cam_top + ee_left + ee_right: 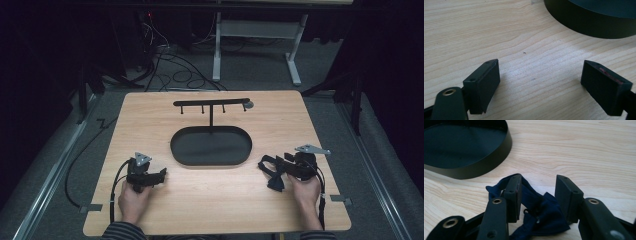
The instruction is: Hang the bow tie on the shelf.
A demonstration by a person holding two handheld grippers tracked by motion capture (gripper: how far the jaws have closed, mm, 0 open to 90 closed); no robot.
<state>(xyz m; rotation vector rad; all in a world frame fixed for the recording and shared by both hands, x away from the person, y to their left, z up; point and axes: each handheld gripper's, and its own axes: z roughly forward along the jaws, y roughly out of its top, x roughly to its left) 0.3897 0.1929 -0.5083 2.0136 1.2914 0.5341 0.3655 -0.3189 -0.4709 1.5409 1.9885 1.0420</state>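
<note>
A dark blue bow tie (274,180) with its strap lies near the table's front right; in the right gripper view the bow tie (541,217) fills the gap between the two black jaws and its strap loops over the left jaw. My right gripper (274,169) (538,178) is closed on that fabric, jaws pointing left toward the tray. Near the front left, my left gripper (163,175) (541,62) rests low over bare wood, open, with nothing between its jaws.
A black oval tray (172,145) (586,25) (474,168) sits mid-table between the grippers. Behind it stands a black T-shaped rack (211,103) with small hooks under its bar. The wooden table (210,200) ends at the front; cables and a table frame lie on the floor beyond.
</note>
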